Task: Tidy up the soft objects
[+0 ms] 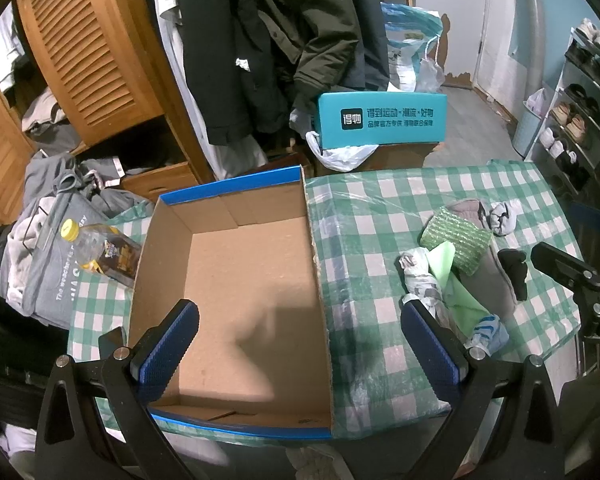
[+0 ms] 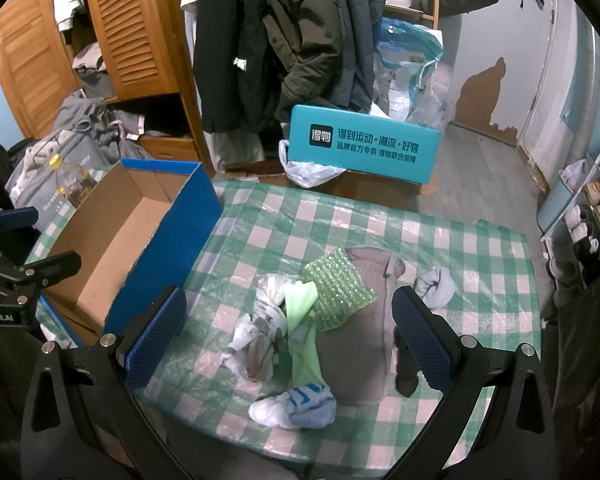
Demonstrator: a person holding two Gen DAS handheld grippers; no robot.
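An empty blue cardboard box (image 1: 236, 280) (image 2: 112, 240) lies open on the left of the green checked table (image 1: 372, 216) (image 2: 284, 224). My left gripper (image 1: 300, 344) hangs open above the box's near end, holding nothing. A pile of soft things lies to the right: a green bubble-wrap pad (image 1: 458, 240) (image 2: 338, 290), a grey cloth (image 2: 360, 344), a light green cloth (image 2: 300, 320), a patterned white rag (image 2: 260, 332), a white and blue sock (image 2: 296, 404), a grey-white sock (image 2: 436, 286) and a black sock (image 1: 514, 268). My right gripper (image 2: 288, 336) is open above the pile.
A plastic bottle with a yellow cap (image 1: 96, 248) lies left of the box beside heaped grey clothes (image 1: 52, 248). A teal box (image 1: 382, 120) stands on cartons beyond the table. Coats (image 1: 260, 40) hang behind, and a shoe rack (image 1: 580, 120) stands at the right.
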